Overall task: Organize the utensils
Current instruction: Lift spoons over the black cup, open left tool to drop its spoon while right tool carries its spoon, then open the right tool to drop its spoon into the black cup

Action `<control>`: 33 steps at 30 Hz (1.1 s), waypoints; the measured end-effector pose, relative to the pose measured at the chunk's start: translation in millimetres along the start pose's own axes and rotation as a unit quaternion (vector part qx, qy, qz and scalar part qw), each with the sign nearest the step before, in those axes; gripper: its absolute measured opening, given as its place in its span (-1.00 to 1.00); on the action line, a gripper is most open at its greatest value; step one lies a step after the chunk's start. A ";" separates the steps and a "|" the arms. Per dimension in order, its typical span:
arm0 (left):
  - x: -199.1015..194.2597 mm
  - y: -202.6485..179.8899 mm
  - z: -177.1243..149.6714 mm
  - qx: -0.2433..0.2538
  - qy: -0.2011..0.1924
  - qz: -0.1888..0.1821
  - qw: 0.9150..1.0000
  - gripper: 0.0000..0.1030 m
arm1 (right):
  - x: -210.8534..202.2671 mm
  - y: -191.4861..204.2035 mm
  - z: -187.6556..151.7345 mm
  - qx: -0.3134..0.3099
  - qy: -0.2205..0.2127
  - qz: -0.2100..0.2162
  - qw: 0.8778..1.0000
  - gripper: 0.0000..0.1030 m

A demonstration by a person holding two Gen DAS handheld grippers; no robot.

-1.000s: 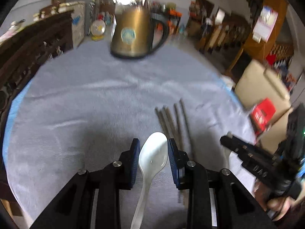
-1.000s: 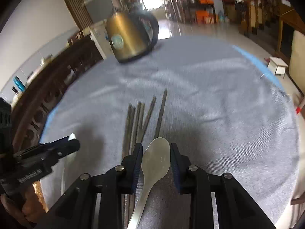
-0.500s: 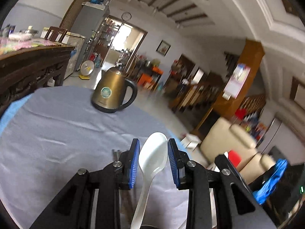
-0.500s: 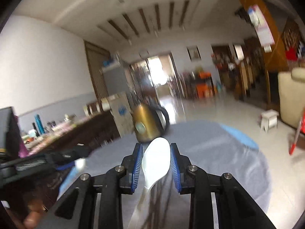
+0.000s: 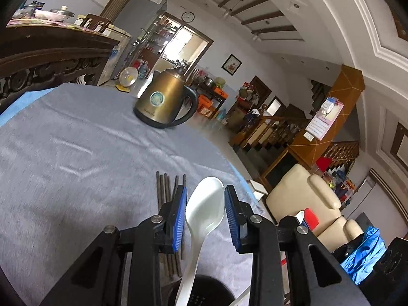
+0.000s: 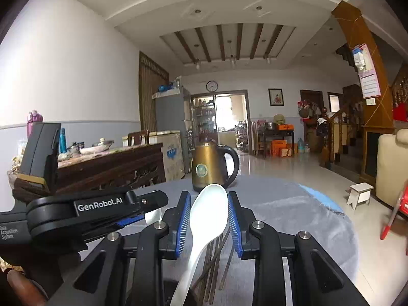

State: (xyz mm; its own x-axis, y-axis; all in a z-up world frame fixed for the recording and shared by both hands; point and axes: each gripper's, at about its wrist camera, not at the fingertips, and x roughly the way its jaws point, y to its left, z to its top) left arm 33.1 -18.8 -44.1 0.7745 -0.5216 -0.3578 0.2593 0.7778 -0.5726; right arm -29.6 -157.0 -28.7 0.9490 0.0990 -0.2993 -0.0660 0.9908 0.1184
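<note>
Both sets of fingers (image 5: 205, 215) (image 6: 209, 219) clamp a white spoon (image 5: 204, 211) (image 6: 207, 214) each – chopsticks (image 5: 165, 188) on the cloth

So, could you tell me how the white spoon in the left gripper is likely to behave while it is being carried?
The white spoon looks glossy and smooth, so it may slip between the left gripper pads. It appears rigid, probably ceramic or hard plastic, so it should not flex but could chip if dropped. Its long handle hangs down, so it might pivot.

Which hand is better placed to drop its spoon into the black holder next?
Left, probably: the left gripper's spoon handle ends over the black holder's round mouth; below the right gripper's spoon only a dark sliver shows.
</note>
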 end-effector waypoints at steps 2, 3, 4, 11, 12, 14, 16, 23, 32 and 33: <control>-0.5 4.5 -4.4 -0.004 0.005 0.004 1.000 -0.39 | -2.2 -3.7 -4.0 0.001 0.008 0.002 1.000 -0.39; -1.4 6.6 -5.1 -0.007 0.007 0.005 1.000 -0.39 | -1.9 -3.3 -6.4 0.000 0.012 0.002 1.000 -0.39; -2.4 7.8 -5.6 -0.009 0.009 0.006 1.000 -0.39 | -2.0 -4.2 -9.5 -0.001 0.015 0.002 1.000 -0.39; -9.8 10.7 -13.6 -0.006 0.012 0.014 1.000 -0.39 | -7.5 -14.1 -17.4 0.007 0.028 0.001 1.000 -0.39; -10.5 11.0 -14.3 -0.006 0.012 0.014 1.000 -0.39 | -7.7 -14.8 -17.8 0.007 0.029 0.000 1.000 -0.39; -12.0 11.6 -15.4 -0.005 0.013 0.017 1.000 -0.39 | -8.4 -14.6 -18.4 0.010 0.034 0.003 0.999 -0.38; -12.1 12.3 -14.7 -0.006 0.016 0.017 1.000 -0.39 | -9.5 -16.7 -17.8 0.010 0.037 0.003 0.999 -0.37; -16.4 14.1 -13.1 0.005 0.015 0.032 0.999 -0.39 | -13.9 -16.6 -18.3 0.011 0.043 0.011 0.999 -0.33; -23.8 30.1 -5.4 -0.005 0.010 0.057 0.998 -0.39 | -17.1 -39.0 -12.3 0.052 0.039 -0.012 0.998 0.13; -24.2 31.6 -4.5 -0.004 0.010 0.062 0.998 -0.39 | -16.0 -42.2 -11.6 0.058 0.042 -0.014 0.997 0.13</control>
State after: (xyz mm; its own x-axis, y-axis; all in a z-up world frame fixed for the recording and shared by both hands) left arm 20.0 16.9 -56.9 0.7886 -0.4280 -0.4414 0.1568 0.8342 -0.5287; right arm -45.6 -199.3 -39.8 0.9204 0.0833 -0.3821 0.0012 0.9764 0.2158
